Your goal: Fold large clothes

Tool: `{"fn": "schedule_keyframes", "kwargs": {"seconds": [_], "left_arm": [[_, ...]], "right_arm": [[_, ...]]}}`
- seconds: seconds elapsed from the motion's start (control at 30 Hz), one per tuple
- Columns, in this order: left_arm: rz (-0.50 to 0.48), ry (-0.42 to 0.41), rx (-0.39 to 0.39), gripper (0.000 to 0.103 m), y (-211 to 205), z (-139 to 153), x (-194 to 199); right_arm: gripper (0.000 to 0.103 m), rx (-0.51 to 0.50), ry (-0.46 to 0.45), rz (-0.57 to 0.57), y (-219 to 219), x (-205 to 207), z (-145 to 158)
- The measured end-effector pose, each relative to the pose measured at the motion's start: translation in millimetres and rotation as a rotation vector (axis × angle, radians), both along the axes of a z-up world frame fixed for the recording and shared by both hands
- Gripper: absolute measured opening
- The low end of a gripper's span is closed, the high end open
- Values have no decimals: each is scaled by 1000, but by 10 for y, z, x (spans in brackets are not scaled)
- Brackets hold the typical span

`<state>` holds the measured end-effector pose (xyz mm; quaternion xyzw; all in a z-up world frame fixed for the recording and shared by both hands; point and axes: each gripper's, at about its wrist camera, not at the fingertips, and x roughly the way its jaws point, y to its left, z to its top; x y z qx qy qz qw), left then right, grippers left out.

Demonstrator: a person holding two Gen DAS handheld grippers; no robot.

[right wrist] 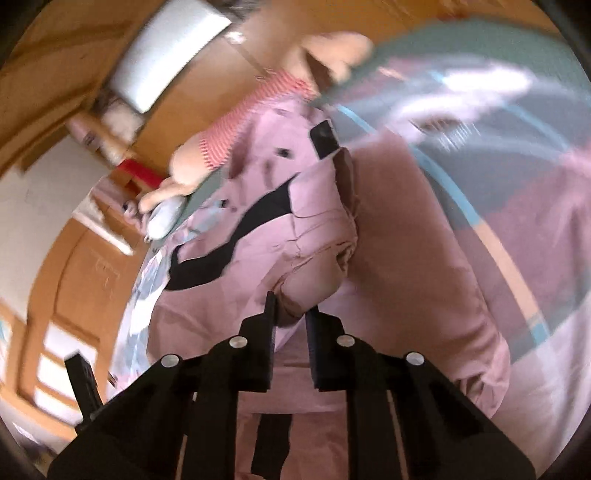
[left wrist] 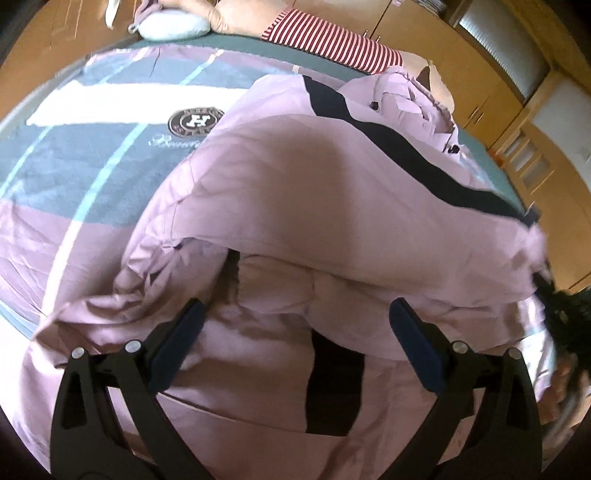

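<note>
A large pink jacket (left wrist: 295, 184) with black stripes lies crumpled on a bed. My left gripper (left wrist: 297, 306) hovers just above its near part, jaws open wide, nothing between the fingers (left wrist: 184, 332). In the right wrist view the same jacket (right wrist: 317, 229) stretches away from me. My right gripper (right wrist: 291, 304) has its jaws nearly together, with a bunched fold of pink fabric pinched between the fingertips. That view is blurred. At the right edge of the left wrist view, a raised part of the jacket ends in a blurred dark shape (left wrist: 561, 306).
The bedspread (left wrist: 92, 177) is pink, grey and white with a round logo. A plush toy in a red striped top (left wrist: 332, 40) and a pale oval cushion (left wrist: 173, 26) lie along the bed's far edge. Wooden cupboards (left wrist: 498, 92) stand beyond the bed.
</note>
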<state>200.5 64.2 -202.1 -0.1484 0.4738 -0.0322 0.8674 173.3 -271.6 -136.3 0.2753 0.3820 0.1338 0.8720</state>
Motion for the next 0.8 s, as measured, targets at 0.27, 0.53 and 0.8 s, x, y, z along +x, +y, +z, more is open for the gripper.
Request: {"fn": "schedule_keyframes", "kwargs": {"seconds": [0.27, 0.53, 0.8], "left_arm": [[-9, -6, 94, 101, -68, -15, -6], [-12, -7, 109, 101, -69, -8, -24], [-16, -10, 139, 101, -93, -17, -36]], "right_arm": [[15, -143, 115, -19, 101, 125, -266], [68, -219, 112, -225, -184, -30, -116], [34, -360, -16, -38, 227, -31, -36]]}}
